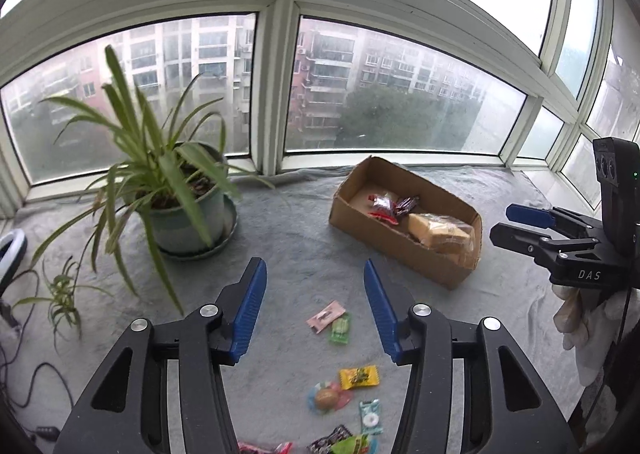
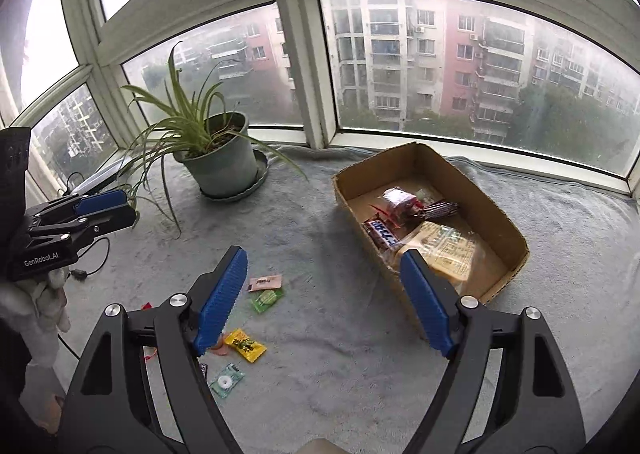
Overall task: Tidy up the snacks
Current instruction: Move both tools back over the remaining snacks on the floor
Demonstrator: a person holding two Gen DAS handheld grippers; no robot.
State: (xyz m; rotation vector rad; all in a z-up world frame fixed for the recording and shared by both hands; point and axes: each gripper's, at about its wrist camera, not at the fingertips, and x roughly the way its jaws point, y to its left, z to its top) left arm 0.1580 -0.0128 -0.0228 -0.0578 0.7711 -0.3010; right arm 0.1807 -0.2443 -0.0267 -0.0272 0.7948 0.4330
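Observation:
A cardboard box (image 1: pixel 400 250) (image 2: pixel 500 213) sits on the grey cloth and holds a wrapped bread pack (image 1: pixel 436 232) (image 2: pixel 448 250), a dark bar (image 2: pixel 382 232) and a red wrapper (image 1: pixel 382 205). Loose on the cloth lie a pink sachet (image 1: pixel 326 316) (image 2: pixel 264 282), a green candy (image 1: pixel 340 328) (image 2: pixel 266 298), a yellow packet (image 1: pixel 359 377) (image 2: pixel 245 345) and a teal mint (image 1: pixel 370 416) (image 2: pixel 227 380). My left gripper (image 1: pixel 314 270) (image 2: pixel 130 207) hovers open above the loose snacks, holding nothing. My right gripper (image 2: pixel 323 254) (image 1: pixel 502 222) is open and empty beside the box's near end.
A potted spider plant (image 1: pixel 188 205) (image 2: pixel 222 169) stands at the back left by the window. Cables (image 1: pixel 40 374) trail at the far left edge. A gloved hand (image 1: pixel 580 318) holds the right gripper. More wrappers (image 1: pixel 340 442) lie near the bottom edge.

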